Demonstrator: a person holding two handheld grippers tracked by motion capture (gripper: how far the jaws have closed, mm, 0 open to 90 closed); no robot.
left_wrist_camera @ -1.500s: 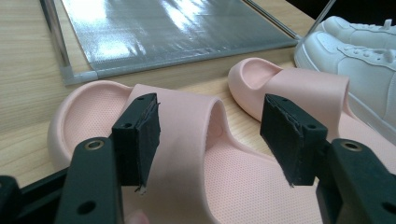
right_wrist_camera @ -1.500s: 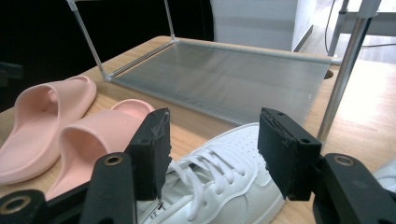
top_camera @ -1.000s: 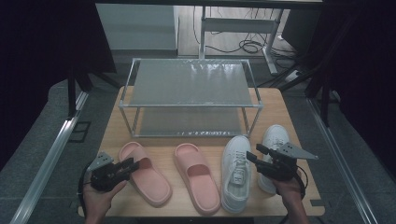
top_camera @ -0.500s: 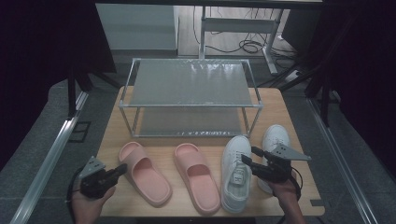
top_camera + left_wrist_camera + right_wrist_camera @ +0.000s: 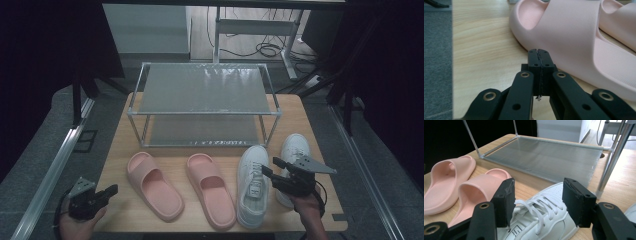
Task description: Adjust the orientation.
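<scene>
While a white sneaker (image 5: 252,186) lies flat on the near right part of a wooden table (image 5: 117,145), toe pointing away from the person, the right gripper (image 5: 270,169) hangs just over its laced middle with its two black jaws spread wide and nothing between them. Seen from the right gripper view, the sneaker's laces (image 5: 537,203) sit directly below the gap, with one jaw pad on each side of the shoe's upper and neither pad clearly touching it. A second white sneaker (image 5: 292,165) lies just to the right of the first, partly covered by the right hand (image 5: 306,206). To the left of the sneakers lie two pink slides side by side, the nearer slide (image 5: 210,189) beside the first sneaker and the farther slide (image 5: 153,185) toward the table's left. At the table's near left corner the left gripper (image 5: 112,189) is held low by the left hand (image 5: 77,222), its jaws pressed together and empty; in the left gripper view the closed tips (image 5: 539,53) point at the side of the farther slide (image 5: 579,45), near it but apart. Behind all four shoes stands a two-tier metal shoe rack (image 5: 204,89) with both shelves bare.
</scene>
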